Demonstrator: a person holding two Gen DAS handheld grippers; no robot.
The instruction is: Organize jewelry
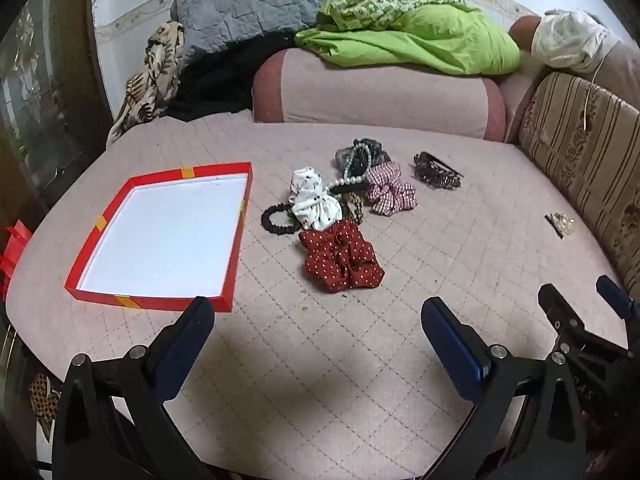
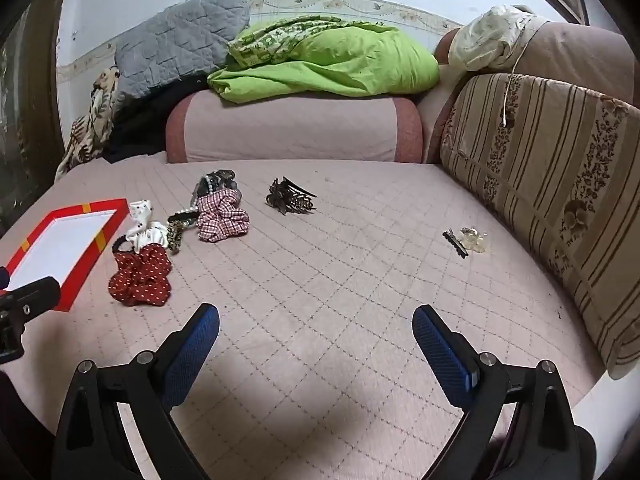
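Observation:
A red box lid (image 1: 236, 240) with a white inside lies on the pink quilted seat, also at the left of the right wrist view (image 2: 96, 248). Right of it sits a pile: red dotted scrunchie (image 1: 340, 260) (image 2: 140, 270), white scrunchie (image 1: 314, 200) (image 2: 142, 224), plaid scrunchie (image 1: 388, 190) (image 2: 220, 216), black hair tie (image 1: 276, 218), pearl string (image 1: 352, 176). A dark hair claw (image 1: 436, 172) (image 2: 292, 196) and a small clear clip (image 1: 560, 222) (image 2: 466, 240) lie apart. My left gripper (image 1: 318, 322) and right gripper (image 2: 316, 330) (image 1: 580, 296) are open, empty, near the front edge.
A pink bolster (image 1: 380, 96) (image 2: 296, 128) with a green blanket (image 1: 412, 36) (image 2: 324, 60) closes the back. A striped cushion (image 1: 588, 160) (image 2: 552, 184) lines the right side. A grey pillow (image 1: 248, 4) and patterned cloth (image 1: 152, 76) stand at the back left.

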